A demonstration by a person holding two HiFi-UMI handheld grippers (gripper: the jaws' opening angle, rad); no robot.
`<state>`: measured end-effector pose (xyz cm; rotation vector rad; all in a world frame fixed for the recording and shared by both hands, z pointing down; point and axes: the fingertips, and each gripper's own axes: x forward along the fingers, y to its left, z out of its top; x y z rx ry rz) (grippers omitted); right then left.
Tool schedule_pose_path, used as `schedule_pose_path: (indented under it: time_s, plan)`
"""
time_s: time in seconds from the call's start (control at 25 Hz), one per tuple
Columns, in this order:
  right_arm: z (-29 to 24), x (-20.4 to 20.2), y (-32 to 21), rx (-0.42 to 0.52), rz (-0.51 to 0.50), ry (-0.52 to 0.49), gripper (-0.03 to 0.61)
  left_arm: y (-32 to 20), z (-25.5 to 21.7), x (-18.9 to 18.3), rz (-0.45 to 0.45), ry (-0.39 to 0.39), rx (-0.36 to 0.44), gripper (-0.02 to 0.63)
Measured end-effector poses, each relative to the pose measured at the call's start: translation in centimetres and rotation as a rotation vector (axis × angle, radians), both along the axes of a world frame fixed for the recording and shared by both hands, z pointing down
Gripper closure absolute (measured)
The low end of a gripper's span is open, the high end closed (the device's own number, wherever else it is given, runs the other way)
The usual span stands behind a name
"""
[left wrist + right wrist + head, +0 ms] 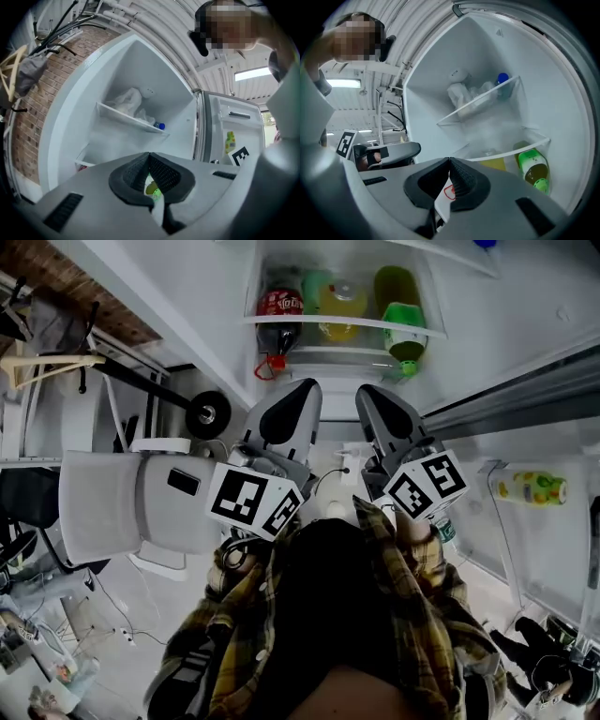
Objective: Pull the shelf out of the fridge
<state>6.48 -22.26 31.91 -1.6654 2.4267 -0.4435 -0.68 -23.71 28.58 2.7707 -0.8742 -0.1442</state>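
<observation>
The fridge (216,296) stands open in front of me. A thin clear shelf (340,368) with a white front edge sticks out below the bottle shelf. My left gripper (307,388) is shut on its front edge at the left, and my right gripper (367,392) is shut on it at the right. In the left gripper view the shelf edge (158,213) shows as a white strip pinched under the closed left gripper (150,159). The right gripper view shows the same strip (442,206) below the closed right gripper (450,161). Both point level into the fridge.
Above the held shelf lie a cola bottle (279,320), a yellow bottle (342,306) and a green bottle (401,322). A higher shelf (131,119) carries a plastic bag (129,101). The open door (553,521) at right holds a small bottle (532,487). A white chair (122,507) stands at left.
</observation>
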Motion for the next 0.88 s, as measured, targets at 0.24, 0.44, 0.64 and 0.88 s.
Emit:
schedule_pose_path:
  time_s: [0.24,0.44,0.64,0.88]
  plan:
    - [-0.6,1.0,-3.8,0.006,0.086,-0.002,0.560,-3.7,-0.4,1.6,0.098,-0.005,0.003,0.609]
    - [0.2,1.9,-6.0,0.011,0.178,-0.019,0.560,-5.4,0.8,2.8,0.205,-0.029,-0.002,0.609]
    - [0.7,2.0,-6.7,0.006,0.218,-0.032,0.560,-6.2,1.3,3.6,0.260,-0.034,-0.012,0.609]
    - [1.7,2.7,-7.5,-0.024,0.236,-0.044,0.560,-6.7,2.4,4.2,0.285,-0.037,-0.039,0.609]
